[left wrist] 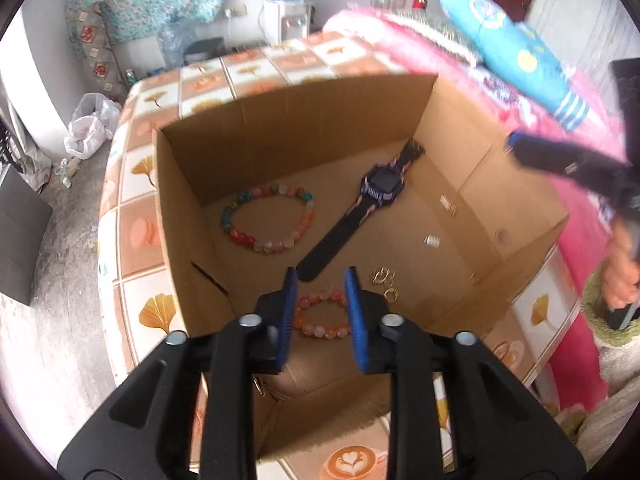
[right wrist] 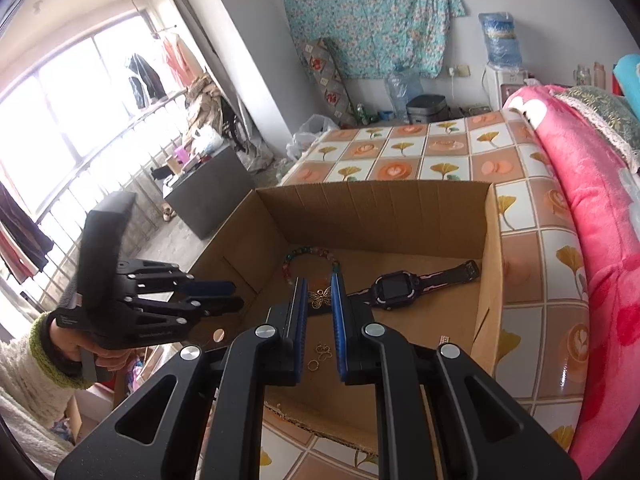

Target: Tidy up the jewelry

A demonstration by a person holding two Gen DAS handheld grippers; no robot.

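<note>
A cardboard box [left wrist: 192, 216] sits on the tiled table and holds the jewelry. Inside it lie a multicolour bead bracelet [left wrist: 267, 218], a dark smartwatch [left wrist: 378, 186], an orange bead bracelet [left wrist: 320, 316], gold earrings [left wrist: 383, 278] and small silver pieces [left wrist: 432, 241]. My left gripper [left wrist: 321, 280] is open and empty above the orange bracelet. My right gripper [right wrist: 319, 282] is open and empty above the box [right wrist: 490, 240]; a gold butterfly piece [right wrist: 320, 298] and gold rings [right wrist: 320, 354] show between its fingers. The watch [right wrist: 394, 286] lies to its right.
The table [right wrist: 440, 148] has a tiled ginkgo-and-coffee cloth. A pink blanket [right wrist: 592, 184] and a blue pillow [left wrist: 516, 48] lie at the right. The other hand-held gripper shows in each view, left [right wrist: 216, 296] and right [left wrist: 560, 160]. Floor clutter and a water dispenser [left wrist: 286, 0] lie beyond.
</note>
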